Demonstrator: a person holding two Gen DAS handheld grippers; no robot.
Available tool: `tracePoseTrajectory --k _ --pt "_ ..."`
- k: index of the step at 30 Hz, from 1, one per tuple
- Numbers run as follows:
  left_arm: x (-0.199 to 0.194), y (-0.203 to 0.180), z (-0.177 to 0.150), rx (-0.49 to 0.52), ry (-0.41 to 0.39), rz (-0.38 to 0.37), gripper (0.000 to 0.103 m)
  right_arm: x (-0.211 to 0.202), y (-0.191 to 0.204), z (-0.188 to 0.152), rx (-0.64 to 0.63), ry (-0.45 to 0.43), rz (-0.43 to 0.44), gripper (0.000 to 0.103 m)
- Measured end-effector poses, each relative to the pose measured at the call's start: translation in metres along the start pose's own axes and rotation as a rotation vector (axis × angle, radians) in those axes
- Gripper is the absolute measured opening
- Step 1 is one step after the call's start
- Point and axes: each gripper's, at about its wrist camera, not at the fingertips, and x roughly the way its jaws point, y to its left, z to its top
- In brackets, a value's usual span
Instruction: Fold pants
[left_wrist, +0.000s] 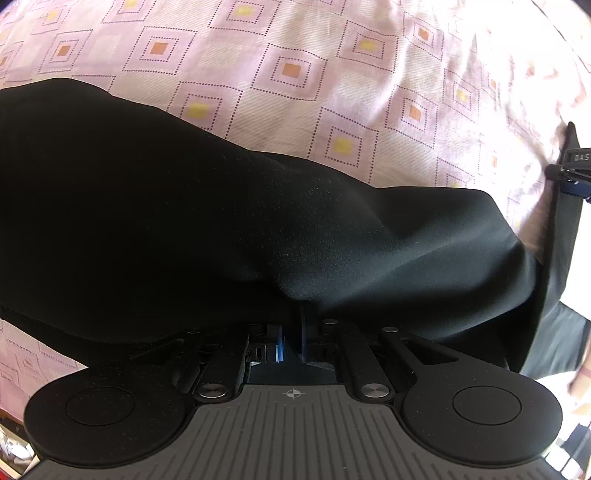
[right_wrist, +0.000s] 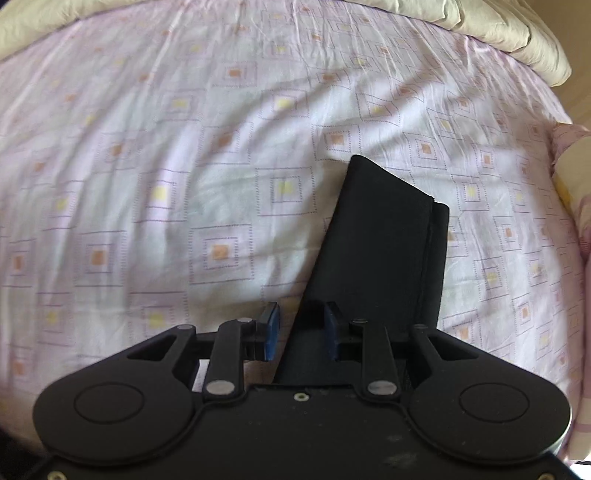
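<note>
Left gripper (left_wrist: 291, 332) is pinched on the black pants (left_wrist: 221, 221), draped across it over the bedsheet (left_wrist: 332, 74). Right gripper (right_wrist: 301, 332) sits spread around a leg running straight ahead, so it's nearer that end.

Only readable text: white letters "DAS", cut off by frame edge, on dark device (left_wrist: 576, 162) at right edge of left wrist view. Small crosshair mark (left_wrist: 293, 393) printed on grey ribbed body of left gripper. Nothing legible in right wrist view; bedsheet (right_wrist: 147, 147) carries only dotted squares.
</note>
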Motion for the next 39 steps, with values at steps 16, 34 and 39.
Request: tracePoseTrajectory --k 16,34,39 --pt "-0.012 -0.034 -0.06 0.068 -0.156 0.071 0.009 -0.078 -0.16 -0.099 0.376 -0.087 0.058 0.003" --pt "-0.029 -0.065 -0.13 0.017 -0.286 0.14 0.008 -0.036 -0.206 -0.221 0.376 -0.007 0.077 0.004" --pt "-0.035 -0.07 -0.158 -0.018 -0.313 0.137 0.008 -0.041 -0.215 -0.225 0.371 -0.022 0.092 0.004"
